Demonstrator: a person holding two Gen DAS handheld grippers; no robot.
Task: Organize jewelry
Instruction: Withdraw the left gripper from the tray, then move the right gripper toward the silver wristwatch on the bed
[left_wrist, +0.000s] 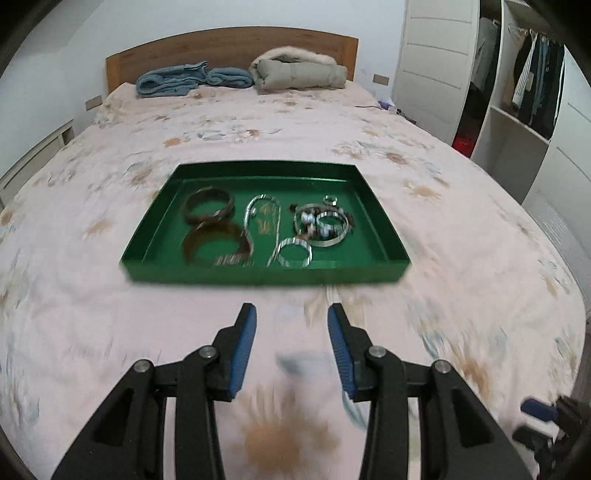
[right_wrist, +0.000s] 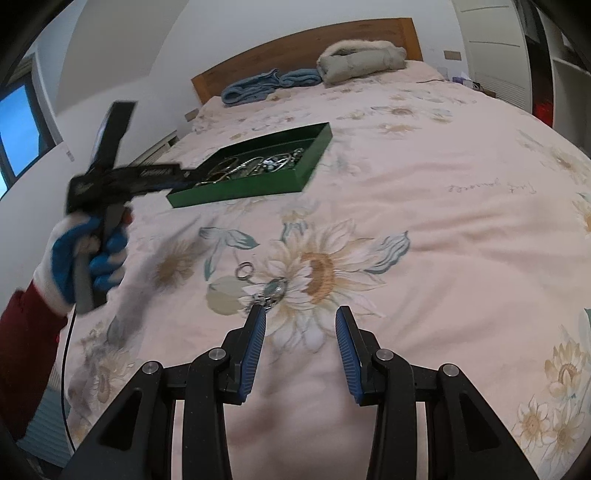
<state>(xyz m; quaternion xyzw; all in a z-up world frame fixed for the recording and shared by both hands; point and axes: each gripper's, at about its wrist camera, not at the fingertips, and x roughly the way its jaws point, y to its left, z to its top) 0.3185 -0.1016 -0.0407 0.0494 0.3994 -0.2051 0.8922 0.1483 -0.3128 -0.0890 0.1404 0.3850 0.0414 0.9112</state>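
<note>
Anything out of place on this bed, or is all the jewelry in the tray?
Not all of it. A small silver ring and a tangled silver pendant piece lie loose on the floral pink bedspread, well short of the green rectangular tray holding the other jewelry. Both sit just ahead of the right tongs, which are open and empty.

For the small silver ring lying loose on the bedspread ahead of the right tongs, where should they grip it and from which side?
The silver ring lies flat on the soft bedspread, apart from the pendant piece beside it. Coming from above, the open right tongs would best pinch across the band's outer edges, pressing slightly into the fabric.
</note>
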